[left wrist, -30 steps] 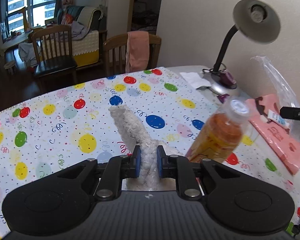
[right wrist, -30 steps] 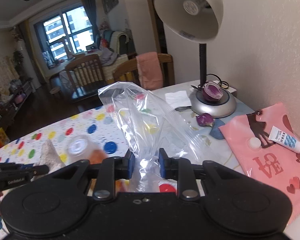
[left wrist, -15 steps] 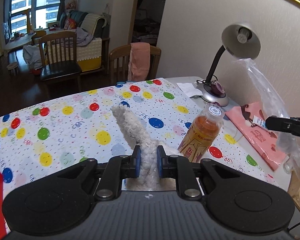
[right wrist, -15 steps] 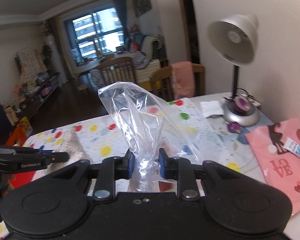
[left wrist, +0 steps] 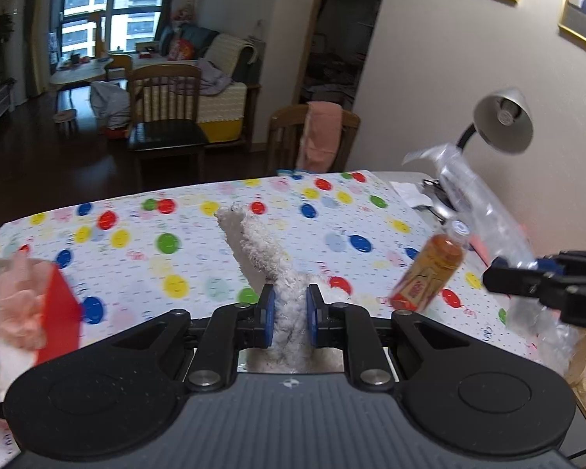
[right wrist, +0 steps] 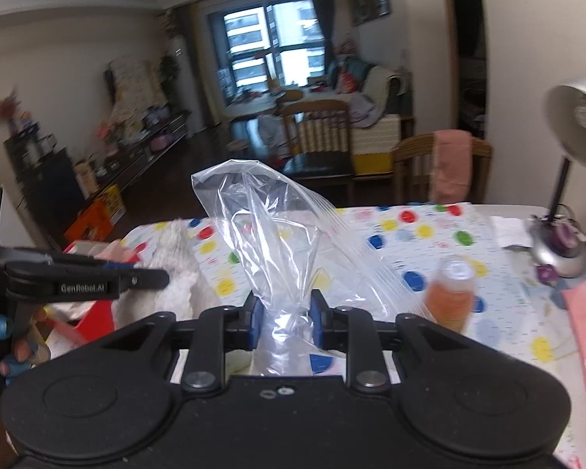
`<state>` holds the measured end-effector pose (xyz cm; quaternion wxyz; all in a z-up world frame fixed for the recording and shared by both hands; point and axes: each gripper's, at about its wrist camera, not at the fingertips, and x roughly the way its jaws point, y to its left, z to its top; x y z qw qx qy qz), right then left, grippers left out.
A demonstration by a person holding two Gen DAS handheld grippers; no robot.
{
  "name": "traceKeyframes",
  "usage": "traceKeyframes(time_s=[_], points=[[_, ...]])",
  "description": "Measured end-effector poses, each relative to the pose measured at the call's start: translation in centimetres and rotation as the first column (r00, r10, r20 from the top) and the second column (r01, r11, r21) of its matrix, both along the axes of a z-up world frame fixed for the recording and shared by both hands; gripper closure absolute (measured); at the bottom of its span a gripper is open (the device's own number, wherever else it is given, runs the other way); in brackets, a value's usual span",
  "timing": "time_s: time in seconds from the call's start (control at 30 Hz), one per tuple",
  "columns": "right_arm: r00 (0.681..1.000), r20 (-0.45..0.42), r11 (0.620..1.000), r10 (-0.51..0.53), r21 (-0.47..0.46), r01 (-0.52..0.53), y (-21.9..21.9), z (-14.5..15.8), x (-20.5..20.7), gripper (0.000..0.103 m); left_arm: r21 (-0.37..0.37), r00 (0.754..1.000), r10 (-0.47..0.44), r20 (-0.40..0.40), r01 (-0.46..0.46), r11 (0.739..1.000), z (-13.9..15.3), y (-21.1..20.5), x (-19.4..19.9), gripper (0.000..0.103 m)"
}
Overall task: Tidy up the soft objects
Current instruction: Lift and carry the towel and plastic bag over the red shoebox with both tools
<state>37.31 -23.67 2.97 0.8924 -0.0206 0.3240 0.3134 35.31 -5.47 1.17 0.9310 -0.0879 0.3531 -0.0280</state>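
Progress: early | my left gripper (left wrist: 287, 314) jaws clamp white plush toy (left wrist: 254, 242) | my right gripper (right wrist: 284, 320) jaws pinch clear zip bag (right wrist: 269, 226) | toy not bagged yet

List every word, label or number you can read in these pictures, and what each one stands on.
"GenRoboLAI": on the side of the left gripper, as best it reads.
Orange drink bottle: label print too blurred to read.
Right gripper: a letter or two at the picture's edge, cut off.
Nothing else is readable.
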Motion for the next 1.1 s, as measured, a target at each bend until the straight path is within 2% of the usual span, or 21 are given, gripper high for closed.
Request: traceKeyframes(time_s=[0.53,0.77,1.1], points=[[0.978,-0.006,0.977,0.209,-0.041,-0.209,16.6,0.4,-4.5,0.08,0.009,0.991,0.128,0.038,-0.129,0.992,1.8,13.9,-6.8,0.087],[0.969,-0.015,0.968,0.246,-0.049,-0.246,23.5,-0.1,-5.7,0.08,0.019,0.982,0.184,0.042,-0.185,0.983,2.0,21.0,-9.0,0.087],[0.967,-0.059,0.964,0.25,-0.079,-0.254,31.4,-2.1,-6.3,0.08,0.029,0.976,0.205,0.07,-0.207,0.978,1.5,29.4,-9.8,0.087]])
